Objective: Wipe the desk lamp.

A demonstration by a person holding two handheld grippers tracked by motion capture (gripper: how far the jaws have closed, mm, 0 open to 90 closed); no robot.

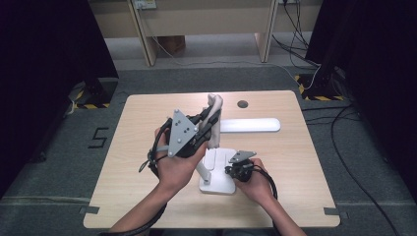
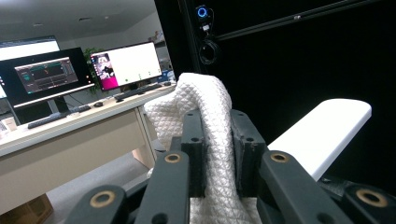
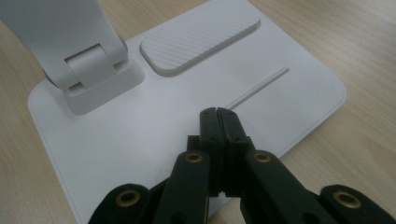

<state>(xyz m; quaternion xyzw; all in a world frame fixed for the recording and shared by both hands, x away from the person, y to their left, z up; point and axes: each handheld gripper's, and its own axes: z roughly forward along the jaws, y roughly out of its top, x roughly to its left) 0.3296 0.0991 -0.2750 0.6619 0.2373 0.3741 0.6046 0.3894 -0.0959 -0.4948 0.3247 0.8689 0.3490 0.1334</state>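
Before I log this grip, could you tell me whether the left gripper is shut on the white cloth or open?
Shut on it. In the left gripper view the left gripper's jaws press the quilted white cloth from both sides, bunching it between them.

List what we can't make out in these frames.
- High view: how the left claw grips the white cloth is hidden by the hand and the grey plate.
- Left gripper view: the cloth's lower end runs off the bottom edge; the lamp head is partly behind the jaws.
- Right gripper view: the right claw is shut over the lamp base; contact can't be told. The lamp arm is cut off at the top.

Light wooden table (image 1: 137, 162), white lamp base (image 1: 219, 184) resting flat on it
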